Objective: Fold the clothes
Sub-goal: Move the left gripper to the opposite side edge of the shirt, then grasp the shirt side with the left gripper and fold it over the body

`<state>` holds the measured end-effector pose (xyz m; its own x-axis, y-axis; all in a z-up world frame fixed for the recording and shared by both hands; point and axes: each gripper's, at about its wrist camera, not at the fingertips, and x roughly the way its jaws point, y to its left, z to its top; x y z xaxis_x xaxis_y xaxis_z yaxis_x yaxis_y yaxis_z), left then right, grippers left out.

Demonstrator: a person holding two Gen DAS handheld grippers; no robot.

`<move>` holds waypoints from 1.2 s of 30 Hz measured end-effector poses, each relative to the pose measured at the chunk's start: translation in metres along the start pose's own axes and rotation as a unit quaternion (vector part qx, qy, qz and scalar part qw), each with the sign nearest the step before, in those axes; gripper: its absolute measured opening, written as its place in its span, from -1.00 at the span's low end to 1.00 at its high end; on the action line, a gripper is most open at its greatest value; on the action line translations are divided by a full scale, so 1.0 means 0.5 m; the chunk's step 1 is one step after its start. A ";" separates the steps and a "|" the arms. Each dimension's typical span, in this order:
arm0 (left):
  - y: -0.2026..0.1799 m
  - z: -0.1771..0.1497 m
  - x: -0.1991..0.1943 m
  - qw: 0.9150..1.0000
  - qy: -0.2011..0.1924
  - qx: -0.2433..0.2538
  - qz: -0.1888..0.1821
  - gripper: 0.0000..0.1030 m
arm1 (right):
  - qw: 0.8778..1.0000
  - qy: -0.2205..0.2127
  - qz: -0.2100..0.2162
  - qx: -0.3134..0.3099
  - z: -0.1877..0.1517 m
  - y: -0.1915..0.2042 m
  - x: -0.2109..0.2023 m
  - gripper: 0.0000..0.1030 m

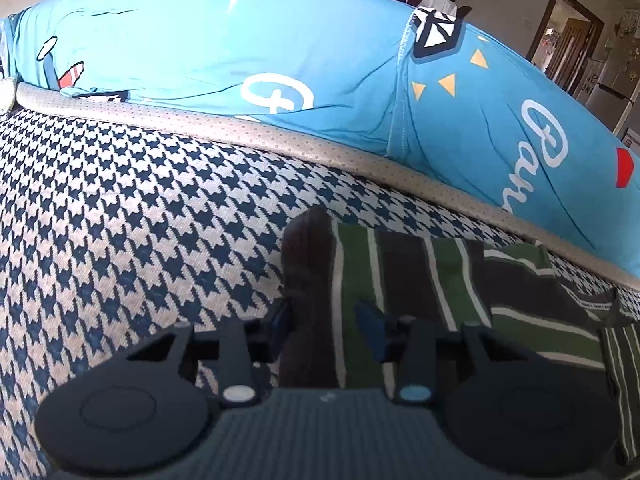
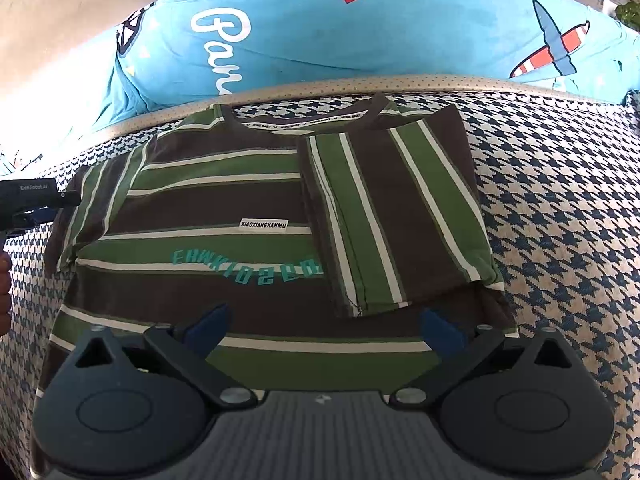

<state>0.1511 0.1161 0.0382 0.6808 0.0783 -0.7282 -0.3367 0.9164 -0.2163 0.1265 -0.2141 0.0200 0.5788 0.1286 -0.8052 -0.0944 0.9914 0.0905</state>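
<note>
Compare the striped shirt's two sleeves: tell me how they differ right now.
The shirt's folded sleeve lies flat over the green-and-brown striped shirt, stripes running lengthwise; the other sleeve spreads outward onto the houndstooth cover. The left gripper is around the spread sleeve's edge; the open right gripper is off the folded one. Both share the same stripes.

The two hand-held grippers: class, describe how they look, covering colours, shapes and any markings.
Both the left hand-held gripper and the right hand-held gripper have a dark ribbed body, two round black discs, black linkage arms with pale pivot caps, and blue fingertips. Seen from the right wrist view, the left one's casing reads "GenRobot.AI".
</note>
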 end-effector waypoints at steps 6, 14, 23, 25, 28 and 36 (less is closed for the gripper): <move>-0.013 -0.006 -0.002 1.000 -0.008 0.009 0.000 -0.27 | 1.000 0.005 0.001 -0.006 0.000 0.010 0.005 1.00; -0.046 -0.010 -0.017 0.999 -0.023 0.016 -0.017 -0.80 | 1.000 0.004 -0.001 -0.006 0.001 0.011 0.004 1.00; -0.104 -0.018 -0.042 0.997 -0.039 0.029 -0.066 -0.80 | 1.000 0.002 -0.002 -0.001 0.001 0.001 0.001 1.00; -0.132 -0.024 -0.055 0.994 -0.041 0.039 -0.097 -0.80 | 1.000 0.002 -0.002 0.001 0.001 -0.003 0.000 1.00; -0.182 -0.042 -0.073 0.985 -0.036 0.064 -0.154 -0.80 | 1.000 0.003 -0.002 0.003 0.001 -0.007 0.001 1.00; -0.279 -0.122 -0.076 0.956 0.025 0.129 -0.264 -0.51 | 1.000 0.008 -0.004 0.007 -0.002 -0.009 0.007 1.00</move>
<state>0.1326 -0.0384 0.0563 0.6776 -0.4338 -0.5939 0.2207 0.8902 -0.3984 0.1281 -0.2183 0.0162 0.5659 0.1209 -0.8155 -0.0793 0.9926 0.0921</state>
